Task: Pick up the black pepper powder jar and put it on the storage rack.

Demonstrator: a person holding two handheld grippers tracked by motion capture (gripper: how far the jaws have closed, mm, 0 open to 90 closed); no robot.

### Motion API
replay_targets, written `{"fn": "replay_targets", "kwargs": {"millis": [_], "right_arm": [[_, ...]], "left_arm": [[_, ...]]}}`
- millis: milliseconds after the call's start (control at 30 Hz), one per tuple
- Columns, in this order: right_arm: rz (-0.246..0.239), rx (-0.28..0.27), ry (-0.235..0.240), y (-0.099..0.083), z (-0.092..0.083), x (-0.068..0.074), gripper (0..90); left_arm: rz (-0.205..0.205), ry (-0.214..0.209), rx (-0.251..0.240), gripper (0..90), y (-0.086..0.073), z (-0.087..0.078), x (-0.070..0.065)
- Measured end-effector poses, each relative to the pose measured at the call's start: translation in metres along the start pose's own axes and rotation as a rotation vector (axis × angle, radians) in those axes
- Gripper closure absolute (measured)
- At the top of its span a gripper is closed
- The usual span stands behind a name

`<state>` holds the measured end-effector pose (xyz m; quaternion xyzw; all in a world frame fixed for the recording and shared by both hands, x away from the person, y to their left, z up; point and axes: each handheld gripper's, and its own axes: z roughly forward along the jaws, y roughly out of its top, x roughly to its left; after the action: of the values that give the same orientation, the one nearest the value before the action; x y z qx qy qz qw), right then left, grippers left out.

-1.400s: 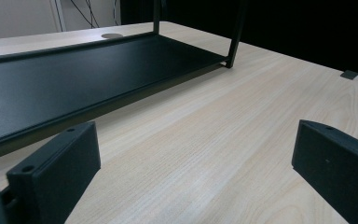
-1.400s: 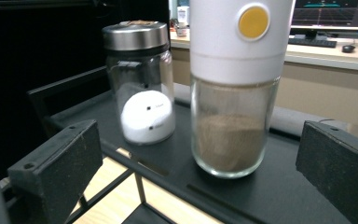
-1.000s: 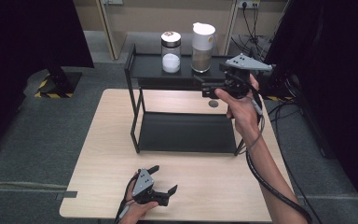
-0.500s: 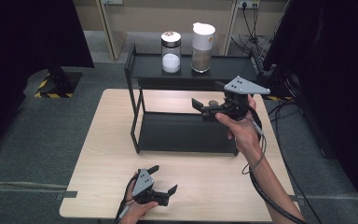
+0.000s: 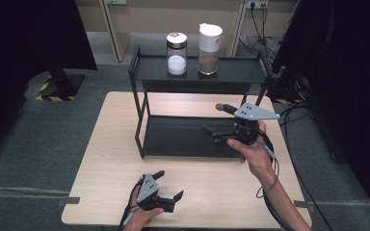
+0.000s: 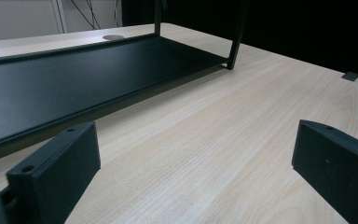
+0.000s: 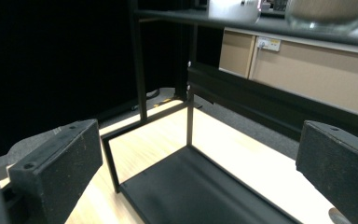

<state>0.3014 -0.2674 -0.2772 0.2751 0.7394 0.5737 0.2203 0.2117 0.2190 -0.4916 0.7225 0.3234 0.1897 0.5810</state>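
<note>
A: High view first, from the left: left gripper [image 5: 167, 201] rests low on the surface [image 5: 106, 159], jaws wide apart, holding nothing.

B: And the right gripper [image 5: 211, 132]?

A: It has come down from the top shelf to beside the rack [image 5: 183, 137], jaws wide and empty. Two jars [image 5: 177, 54] stand on top, untouched.
</note>
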Motion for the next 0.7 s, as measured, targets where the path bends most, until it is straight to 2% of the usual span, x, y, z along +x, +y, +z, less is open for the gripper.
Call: {"fn": "replay_targets", "kwargs": {"millis": [100, 367, 700], "right_arm": [[0.02, -0.011, 0.017, -0.013, -0.002, 0.0, 0.4], [0.024, -0.031, 0.036, -0.037, -0.006, 0.004, 0.4], [0.041, -0.018, 0.028, -0.067, -0.013, 0.005, 0.4]], "left_arm": [[0.001, 0.001, 0.002, 0.3, 0.0, 0.0, 0.0], [0.001, 0.003, 0.0, 0.3, 0.0, 0.0, 0.001], [0.0, 0.004, 0.003, 0.3, 0.0, 0.0, 0.0]]}}
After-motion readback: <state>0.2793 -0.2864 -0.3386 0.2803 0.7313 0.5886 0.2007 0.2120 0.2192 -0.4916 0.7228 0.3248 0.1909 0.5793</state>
